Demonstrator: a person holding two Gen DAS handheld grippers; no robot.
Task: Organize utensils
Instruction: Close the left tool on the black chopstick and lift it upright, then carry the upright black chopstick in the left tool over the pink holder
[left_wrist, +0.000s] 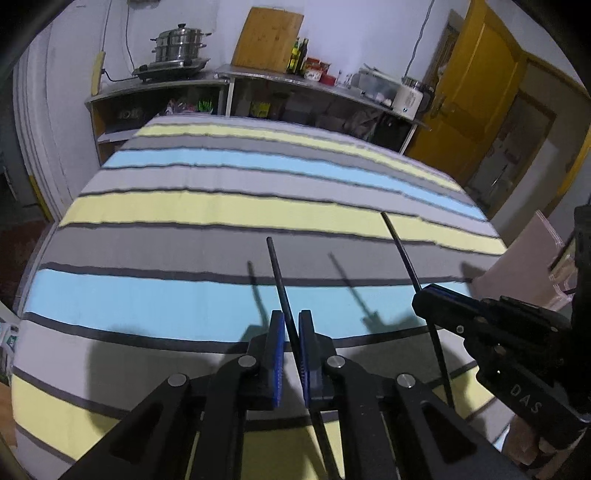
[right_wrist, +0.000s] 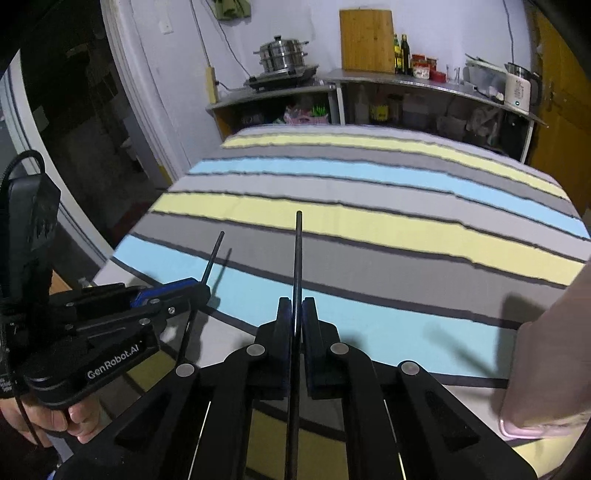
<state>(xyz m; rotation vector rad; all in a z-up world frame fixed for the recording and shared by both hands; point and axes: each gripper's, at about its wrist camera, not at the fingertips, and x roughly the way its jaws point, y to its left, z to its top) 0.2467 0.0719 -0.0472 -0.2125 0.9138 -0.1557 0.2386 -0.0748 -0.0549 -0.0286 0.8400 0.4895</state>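
Two thin black chopsticks are held above the striped cloth (left_wrist: 221, 206), one in each gripper. Seen from its own wrist camera, the left gripper (left_wrist: 291, 332) has its blue ribbed pads pressed onto the left chopstick (left_wrist: 279, 273), a slim, smooth, round rod whose blunt tip points away over a grey band of the cloth, while its lower length runs down between the matte black linkage arms with their silver pivot pins. To the right of it, above the same cloth, the right gripper (left_wrist: 424, 293) is clamped on the right chopstick (left_wrist: 400, 251), which slants up and to the left; beyond that gripper, at the cloth's right edge, stands a pale pink flat-sided box (left_wrist: 524, 266). From the right wrist camera, the right gripper (right_wrist: 298, 314) is closed tight on its chopstick (right_wrist: 297, 254), which rises almost straight up the middle of the view, and the left gripper (right_wrist: 201, 290) grips the other chopstick (right_wrist: 213, 256) to the left of it. The cloth is soft woven fabric in wide yellow, light blue and grey bands parted by narrow dark lines, slightly rumpled, and it carries sharp shadows of both rods. Beyond the cloth's far edge stands a steel shelf (right_wrist: 424, 83) with a stacked stainless steamer pot (right_wrist: 282, 55) and a wooden cutting board (right_wrist: 367, 40) leaning on the wall.
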